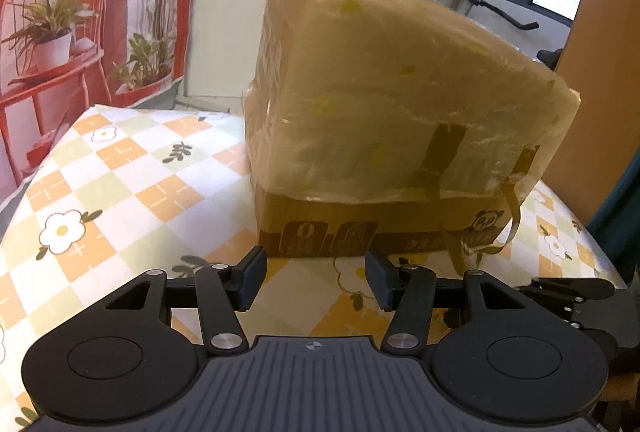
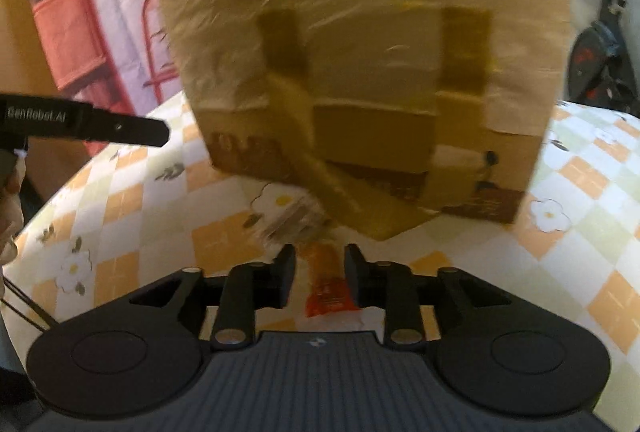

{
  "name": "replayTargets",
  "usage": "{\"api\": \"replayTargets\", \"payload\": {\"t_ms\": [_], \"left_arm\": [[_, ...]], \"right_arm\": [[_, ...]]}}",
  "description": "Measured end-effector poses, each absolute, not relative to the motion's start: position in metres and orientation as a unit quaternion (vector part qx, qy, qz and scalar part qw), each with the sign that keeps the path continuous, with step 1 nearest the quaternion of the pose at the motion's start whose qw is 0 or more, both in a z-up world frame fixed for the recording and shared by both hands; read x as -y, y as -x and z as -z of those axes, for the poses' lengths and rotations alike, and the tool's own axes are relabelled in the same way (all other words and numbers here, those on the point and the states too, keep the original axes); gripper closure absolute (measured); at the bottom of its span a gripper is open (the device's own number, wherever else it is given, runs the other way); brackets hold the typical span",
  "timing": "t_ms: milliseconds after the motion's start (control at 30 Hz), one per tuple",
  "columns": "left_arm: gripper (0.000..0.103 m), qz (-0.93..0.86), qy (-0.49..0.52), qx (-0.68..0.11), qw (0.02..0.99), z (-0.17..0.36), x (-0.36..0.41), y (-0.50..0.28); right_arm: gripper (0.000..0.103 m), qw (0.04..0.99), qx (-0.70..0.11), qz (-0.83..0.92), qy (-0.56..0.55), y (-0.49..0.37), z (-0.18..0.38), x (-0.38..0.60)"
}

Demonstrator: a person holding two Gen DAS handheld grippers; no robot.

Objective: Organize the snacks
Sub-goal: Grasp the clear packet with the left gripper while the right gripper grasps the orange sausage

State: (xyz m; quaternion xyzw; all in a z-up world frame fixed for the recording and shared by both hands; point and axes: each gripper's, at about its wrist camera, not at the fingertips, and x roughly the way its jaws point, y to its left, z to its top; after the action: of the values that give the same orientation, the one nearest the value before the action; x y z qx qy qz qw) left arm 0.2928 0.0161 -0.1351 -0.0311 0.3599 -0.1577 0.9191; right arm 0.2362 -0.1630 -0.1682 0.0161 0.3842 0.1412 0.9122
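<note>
Both tools, left tool (image 1: 316, 280) and right tool (image 2: 320, 282), tilt down toward the cardboard box (image 1: 384, 135).

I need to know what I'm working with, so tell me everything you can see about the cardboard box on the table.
The cardboard box is brown corrugated card, standing upright on the flower-checked tablecloth. A crinkled, translucent yellowish plastic film covers its top and most of its sides, leaving a bare band at the bottom with dark printed symbols and a small cartoon figure. Dark tape strips run down the front, and one strip hangs loose and curls near a lower corner. Neither gripper touches it. Its contents are hidden.
</note>
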Motion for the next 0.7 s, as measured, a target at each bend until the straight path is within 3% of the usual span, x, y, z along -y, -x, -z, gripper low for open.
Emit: {"api": "replayTargets", "payload": {"t_ms": [200,333,700], "left_arm": [[0.046,0.158,0.033,-0.368,0.916,0.141,-0.014,-0.292],[0.046,0.160,0.032,-0.373,0.913,0.144,-0.012,-0.292],[0.046,0.176,0.019,-0.386,0.906,0.156,0.004,-0.291]], "right_arm": [[0.070,0.909,-0.394,-0.132,0.008,-0.247,0.181,0.156],[0.064,0.907,-0.400,-0.132,-0.003,-0.249,0.191,0.160],[0.076,0.924,-0.373,-0.077,0.006,-0.229,0.186,0.185]]}}
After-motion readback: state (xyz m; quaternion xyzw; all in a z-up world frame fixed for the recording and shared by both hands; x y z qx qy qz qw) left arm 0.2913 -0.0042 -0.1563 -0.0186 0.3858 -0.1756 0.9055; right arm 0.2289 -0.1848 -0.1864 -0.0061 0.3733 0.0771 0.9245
